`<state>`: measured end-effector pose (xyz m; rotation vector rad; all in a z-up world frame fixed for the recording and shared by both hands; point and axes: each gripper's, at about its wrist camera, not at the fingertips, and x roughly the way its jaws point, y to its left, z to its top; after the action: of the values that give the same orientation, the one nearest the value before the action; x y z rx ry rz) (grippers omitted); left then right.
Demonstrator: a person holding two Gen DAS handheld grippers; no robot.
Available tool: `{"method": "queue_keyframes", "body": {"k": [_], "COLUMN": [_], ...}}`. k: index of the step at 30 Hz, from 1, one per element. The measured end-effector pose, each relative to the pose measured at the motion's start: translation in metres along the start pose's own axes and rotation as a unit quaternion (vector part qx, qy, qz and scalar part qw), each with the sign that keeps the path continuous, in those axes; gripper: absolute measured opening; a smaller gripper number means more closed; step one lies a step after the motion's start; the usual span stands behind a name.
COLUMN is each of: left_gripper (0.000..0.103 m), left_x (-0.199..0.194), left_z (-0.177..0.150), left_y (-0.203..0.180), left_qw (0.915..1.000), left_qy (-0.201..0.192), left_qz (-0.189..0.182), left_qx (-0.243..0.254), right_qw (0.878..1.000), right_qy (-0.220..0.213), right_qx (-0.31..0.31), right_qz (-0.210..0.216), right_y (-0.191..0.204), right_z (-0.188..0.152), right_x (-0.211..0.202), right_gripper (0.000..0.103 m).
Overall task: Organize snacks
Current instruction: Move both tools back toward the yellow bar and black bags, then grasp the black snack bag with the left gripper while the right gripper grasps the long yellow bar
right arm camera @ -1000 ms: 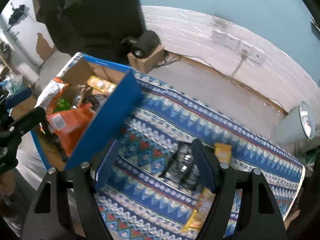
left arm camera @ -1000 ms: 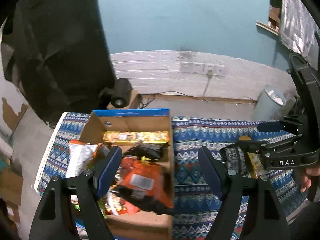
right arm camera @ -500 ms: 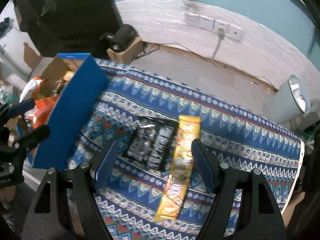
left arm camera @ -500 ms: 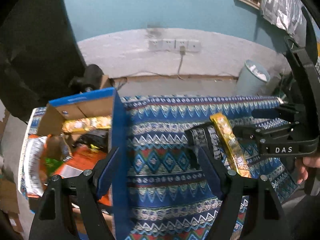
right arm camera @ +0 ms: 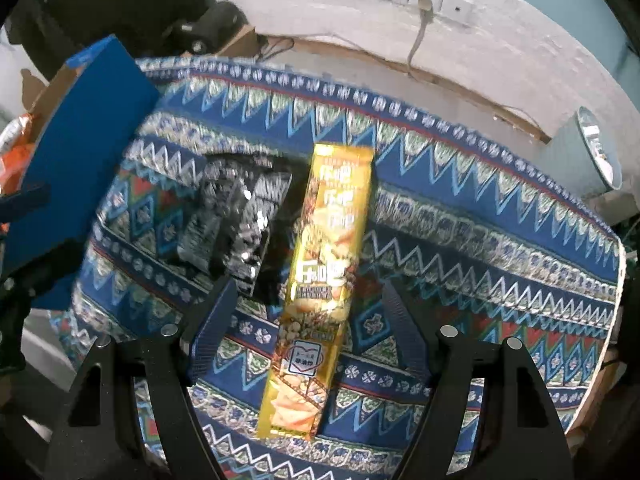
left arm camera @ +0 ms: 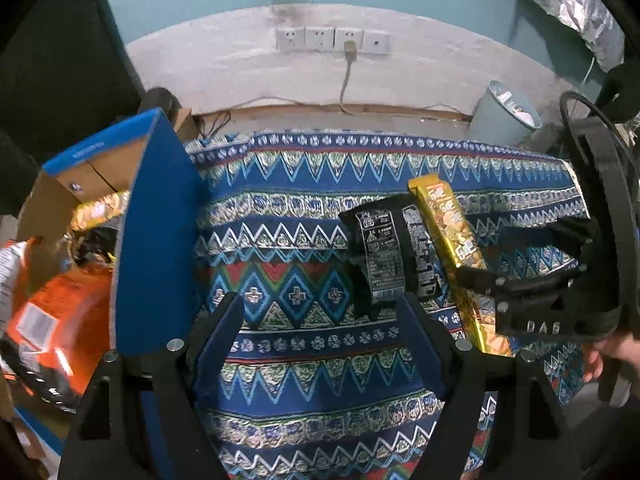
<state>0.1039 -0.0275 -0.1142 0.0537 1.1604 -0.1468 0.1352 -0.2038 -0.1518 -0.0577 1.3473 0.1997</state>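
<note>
Two snack packets lie flat on the patterned blue tablecloth (right arm camera: 500, 240), and an open blue cardboard box (left arm camera: 156, 216) at the far left already holds other snacks, among them an orange bag (left arm camera: 52, 312). My left gripper (left arm camera: 320, 332) points down at bare cloth just right of the box, its jaws wide apart with nothing between them. Next comes the black foil packet (left arm camera: 384, 252), crinkled and shiny; I judge it light, soft and slippery, best pinched across a flat sealed edge rather than its puffy middle. Touching its right side is the long gold packet (right arm camera: 324, 280), lying lengthwise toward me. My right gripper (right arm camera: 308, 328) hangs over its near half, jaws wide open on either side, clear of the wrapper. It looks light, fairly stiff, with brittle contents, so I would close gently across its narrow width near the middle to keep it balanced.
</note>
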Motion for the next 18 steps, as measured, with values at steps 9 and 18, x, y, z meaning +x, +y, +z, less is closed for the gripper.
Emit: {"method": "queue_keyframes", "body": {"k": [9, 18], "left_gripper": [0.08, 0.081], "left_x": [0.032, 0.049], "left_z": [0.003, 0.013], "left_y": [-0.006, -0.016], "left_qw": [0.9998, 0.9986], "left_qy": [0.018, 0.037], "left_qz": [0.009, -0.019], "left_qx": [-0.004, -0.032], "right_qw": [1.0, 1.0], "right_qy": [0.015, 0.021], "right_qx": [-0.001, 0.011], "right_qz": [-0.015, 0.008], "right_y": [-0.007, -0.03], "right_z": [-0.01, -0.025], "right_x": [0.029, 0.043], "right_gripper": [0.075, 0.042]}}
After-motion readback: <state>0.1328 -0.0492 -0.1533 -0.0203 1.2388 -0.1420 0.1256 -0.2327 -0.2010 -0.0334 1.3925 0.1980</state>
